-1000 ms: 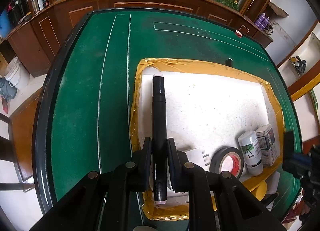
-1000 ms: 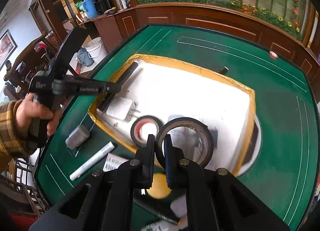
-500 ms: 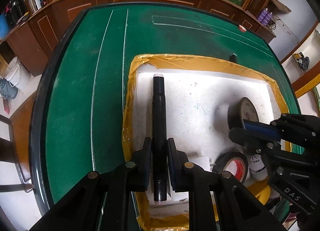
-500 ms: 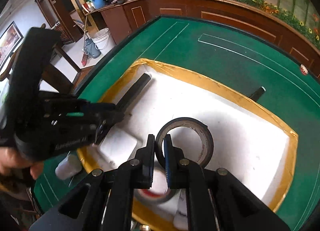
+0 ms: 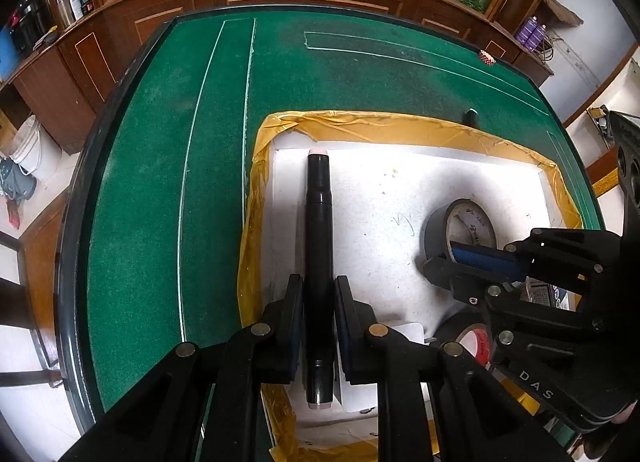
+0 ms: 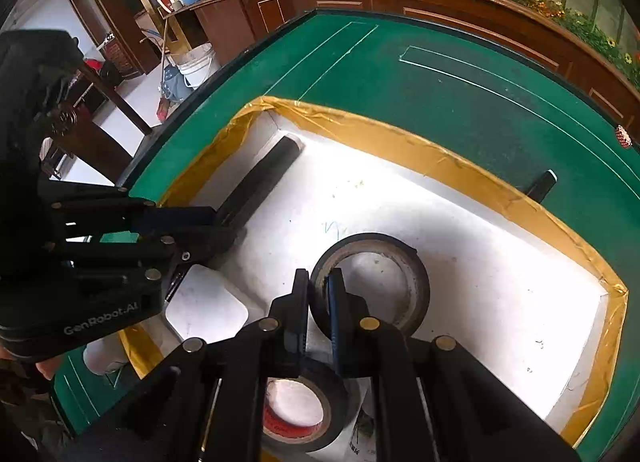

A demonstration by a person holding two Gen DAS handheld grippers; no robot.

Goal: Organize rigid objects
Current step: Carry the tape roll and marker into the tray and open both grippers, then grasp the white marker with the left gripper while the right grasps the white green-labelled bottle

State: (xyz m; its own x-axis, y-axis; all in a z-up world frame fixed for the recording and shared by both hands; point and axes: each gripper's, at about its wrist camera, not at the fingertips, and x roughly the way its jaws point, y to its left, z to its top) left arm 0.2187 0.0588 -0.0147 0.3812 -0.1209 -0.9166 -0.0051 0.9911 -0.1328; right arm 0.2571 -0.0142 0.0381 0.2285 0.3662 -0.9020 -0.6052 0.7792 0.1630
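Your left gripper [image 5: 319,304] was clamped on the black marker [image 5: 319,246], whose far end reached toward the far left corner of the white tray [image 5: 400,182], close along the tray's left edge. The tray, rimmed in yellow tape, sat on the green table [image 5: 160,182]. Below the marker, near the tray's near edge, lay a white adapter [image 6: 206,308]. Moving right, your right gripper [image 6: 318,294] was pinched shut on the wall of a dark tape roll [image 6: 372,278], one finger inside the ring and one outside, the roll down at the tray floor toward the right side; whether it rested there you could not tell. A second roll [image 6: 300,410] with a red core lay under that gripper near the tray's near edge. A small black object [image 5: 472,117] stood on the table just beyond the tray's far edge
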